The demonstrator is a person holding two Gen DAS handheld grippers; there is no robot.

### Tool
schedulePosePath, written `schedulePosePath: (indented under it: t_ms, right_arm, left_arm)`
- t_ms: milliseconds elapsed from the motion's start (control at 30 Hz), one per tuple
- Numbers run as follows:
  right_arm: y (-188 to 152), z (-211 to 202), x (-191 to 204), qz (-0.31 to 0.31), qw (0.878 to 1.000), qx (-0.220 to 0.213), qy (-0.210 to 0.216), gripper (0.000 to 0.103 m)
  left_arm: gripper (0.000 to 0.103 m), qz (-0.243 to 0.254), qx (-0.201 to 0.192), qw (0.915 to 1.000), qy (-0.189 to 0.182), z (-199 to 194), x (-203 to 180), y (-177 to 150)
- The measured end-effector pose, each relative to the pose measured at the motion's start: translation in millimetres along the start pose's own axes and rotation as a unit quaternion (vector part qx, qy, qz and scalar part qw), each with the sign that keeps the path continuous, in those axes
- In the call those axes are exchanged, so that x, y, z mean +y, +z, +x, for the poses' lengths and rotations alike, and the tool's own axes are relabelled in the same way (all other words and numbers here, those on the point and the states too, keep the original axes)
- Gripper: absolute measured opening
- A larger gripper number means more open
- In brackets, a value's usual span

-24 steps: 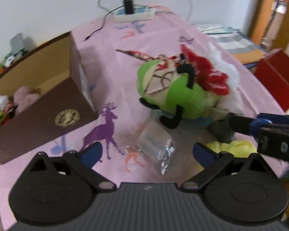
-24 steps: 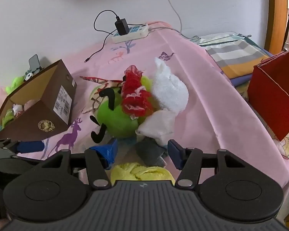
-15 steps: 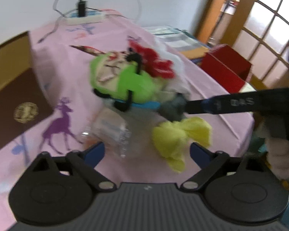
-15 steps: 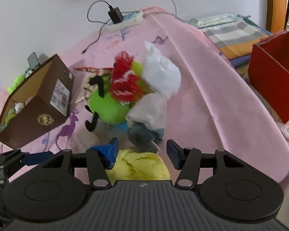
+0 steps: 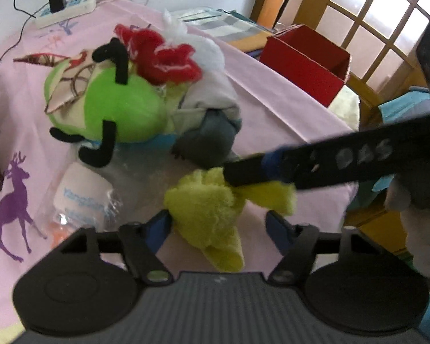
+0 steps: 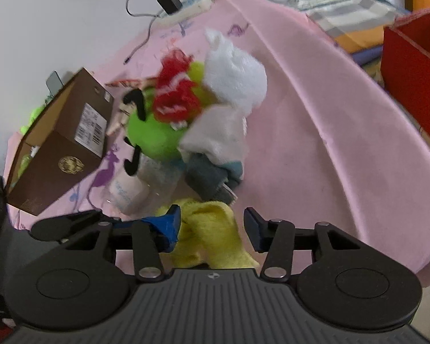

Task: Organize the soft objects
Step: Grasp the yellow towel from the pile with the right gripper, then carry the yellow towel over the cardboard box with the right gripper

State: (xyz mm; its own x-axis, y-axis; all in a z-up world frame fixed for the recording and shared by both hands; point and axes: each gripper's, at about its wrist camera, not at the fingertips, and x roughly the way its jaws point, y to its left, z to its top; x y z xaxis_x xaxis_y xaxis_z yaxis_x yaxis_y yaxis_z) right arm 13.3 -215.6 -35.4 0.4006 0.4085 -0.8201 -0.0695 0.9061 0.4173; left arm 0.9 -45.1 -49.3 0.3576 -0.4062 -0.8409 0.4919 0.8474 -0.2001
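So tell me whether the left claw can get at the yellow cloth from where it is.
Probably yes: the yellow cloth already lies between the open left claw fingers, though the right claw straddles it too.

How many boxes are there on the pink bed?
2. A brown box sits left of the toy pile, holding soft toys. A red box sits to the right, at the bed's edge; more may be hidden.

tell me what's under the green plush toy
Under the green plush toy a blue strip peeks out at its lower edge, and a clear plastic bag with a white label reaches under its black legs. How far either goes beneath, and anything else there, is covered by the toy.
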Motion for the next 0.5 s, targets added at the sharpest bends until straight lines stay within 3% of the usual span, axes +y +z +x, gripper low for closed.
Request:
schedulePosePath:
  t_ms: [67, 167, 233, 500]
  right_arm:
    - [-1, 5, -8, 0.025, 0.999, 0.005, 0.024, 0.029]
    - [1, 4, -9, 0.026, 0.997, 0.011, 0.07, 0.014]
    - [2, 0, -8, 0.027, 0.996, 0.021, 0.086, 0.004]
    - [15, -31, 25, -0.022, 0.99, 0.024, 0.135, 0.001]
  left_arm:
    - [0.056, 0.001, -0.001, 1.0, 0.004, 0, 4, 1]
    - [0.043, 0.008, -0.009, 0.9999, 0.006, -3, 2, 0]
    - [0.042, 0.013, -0.01, 0.9999, 0.003, -7, -2, 4]
    - [0.042, 0.027, -0.056, 0.9981, 0.0, -58, 3, -2]
